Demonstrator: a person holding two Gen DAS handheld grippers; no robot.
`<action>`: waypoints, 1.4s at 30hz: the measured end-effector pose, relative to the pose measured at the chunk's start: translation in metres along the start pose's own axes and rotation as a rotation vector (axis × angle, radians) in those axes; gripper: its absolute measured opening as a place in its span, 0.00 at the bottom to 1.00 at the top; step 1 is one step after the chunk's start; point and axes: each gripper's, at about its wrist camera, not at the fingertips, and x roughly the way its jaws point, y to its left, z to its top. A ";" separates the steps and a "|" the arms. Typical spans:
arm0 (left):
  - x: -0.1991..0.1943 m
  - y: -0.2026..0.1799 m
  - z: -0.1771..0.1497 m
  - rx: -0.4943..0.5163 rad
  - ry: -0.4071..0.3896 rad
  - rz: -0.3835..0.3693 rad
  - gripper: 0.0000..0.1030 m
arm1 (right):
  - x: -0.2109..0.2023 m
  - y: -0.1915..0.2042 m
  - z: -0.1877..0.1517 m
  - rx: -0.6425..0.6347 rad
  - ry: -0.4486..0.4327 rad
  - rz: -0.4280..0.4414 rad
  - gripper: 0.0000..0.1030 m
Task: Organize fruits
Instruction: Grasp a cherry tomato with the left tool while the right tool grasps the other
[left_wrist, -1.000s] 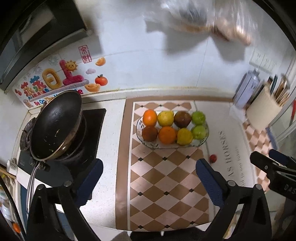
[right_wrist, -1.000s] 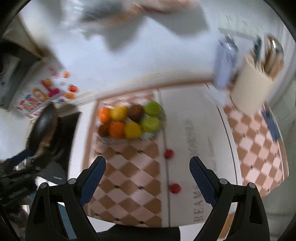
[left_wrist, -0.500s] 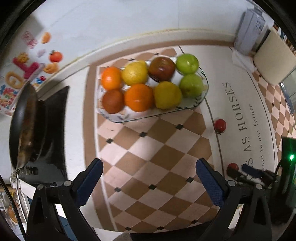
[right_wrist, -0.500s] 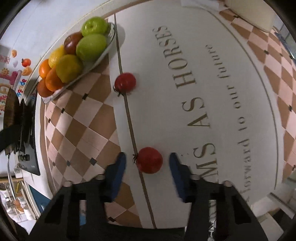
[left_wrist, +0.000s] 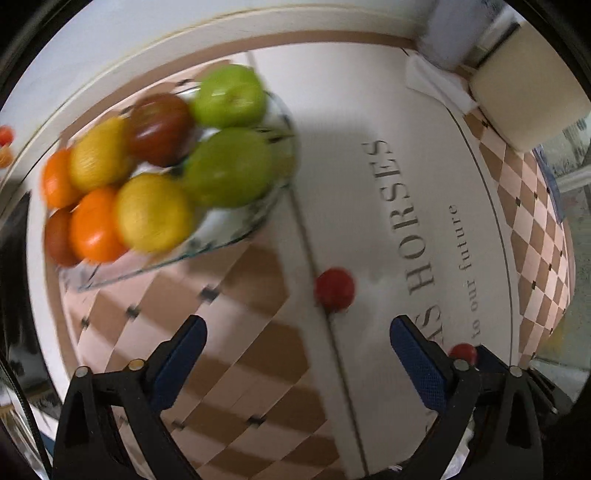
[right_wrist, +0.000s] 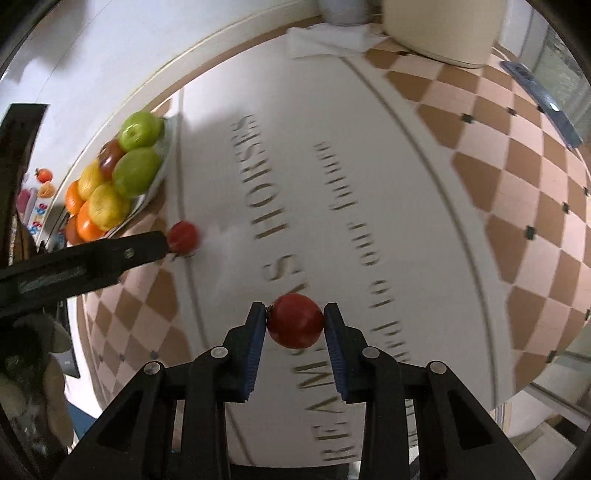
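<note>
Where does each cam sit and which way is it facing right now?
Left wrist: on the left gripper, looking forward and down along its two open fingers at the mat, the fruit plate and a loose red fruit.
Right wrist: on the right gripper, looking along its fingers at the mat; jaws closed on a second red fruit; the left gripper's finger juts in from the left.
Shared: fruit plate, both red fruits, the lettered mat.

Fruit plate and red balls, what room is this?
Probably a kitchen counter. A glass plate of fruit sits by the wall, a cream utensil holder stands at the back, and the right tool grips a small tomato.
</note>
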 end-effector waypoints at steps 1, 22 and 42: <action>0.005 -0.005 0.004 0.011 -0.001 -0.007 0.89 | 0.000 -0.006 0.001 0.007 0.002 -0.004 0.34; 0.014 0.013 0.010 -0.006 -0.005 -0.071 0.24 | -0.015 0.008 0.042 -0.026 -0.032 0.075 0.34; -0.032 0.184 -0.061 -0.379 -0.006 -0.190 0.36 | 0.032 0.119 0.068 -0.137 0.069 0.293 0.34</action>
